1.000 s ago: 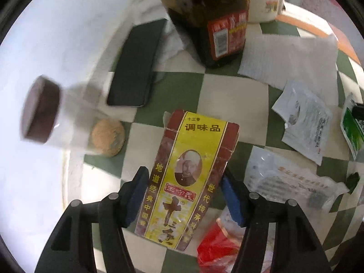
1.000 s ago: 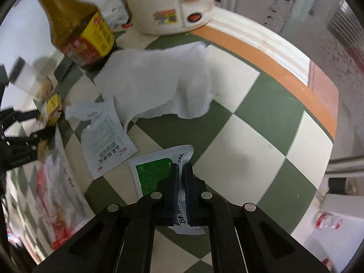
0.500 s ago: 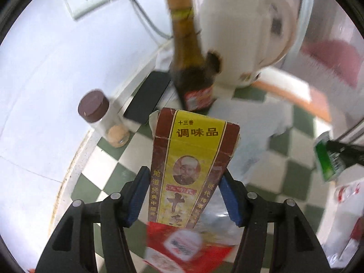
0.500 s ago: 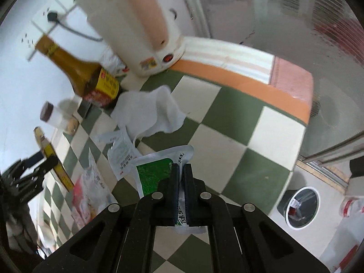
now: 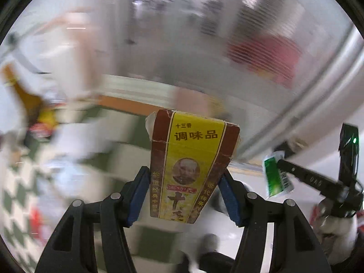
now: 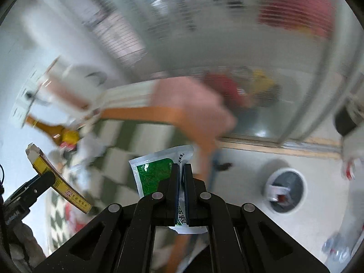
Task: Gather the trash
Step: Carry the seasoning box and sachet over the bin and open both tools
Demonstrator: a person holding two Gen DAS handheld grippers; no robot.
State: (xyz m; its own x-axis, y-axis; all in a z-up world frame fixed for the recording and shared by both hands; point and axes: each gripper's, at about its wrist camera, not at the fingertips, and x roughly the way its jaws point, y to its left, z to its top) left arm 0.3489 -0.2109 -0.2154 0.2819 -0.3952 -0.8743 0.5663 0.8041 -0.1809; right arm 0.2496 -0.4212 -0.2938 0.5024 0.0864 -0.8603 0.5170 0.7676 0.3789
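Both my claws are loaded and off the checkered table (image 6: pixel 145 136), so the relation that matters now is where the trash bin (image 6: pixel 285 190) lies from each of them. My right gripper (image 6: pixel 181 170) has its fingers pressed nearly together on the green sachet (image 6: pixel 157 173), which stands upright between them with its long axis running up toward 12 o'clock; from this claw the round bin sits on the floor at about 3 o'clock, near and below, with some white and red rubbish already in it. My left gripper (image 5: pixel 183 186) pinches the yellow and brown seasoning box (image 5: pixel 188 166) across its narrow width, its long axis also pointing to 12 o'clock and its torn top end away from me. In the left view I cannot find the bin; the right claw with its sachet (image 5: pixel 276 177) shows at 3 o'clock, so the bin must lie beyond it on that side. I judge the right hand is the nearer one and should drop first, the box following over the same spot. The background is heavily blurred, so finer detail is beyond me.
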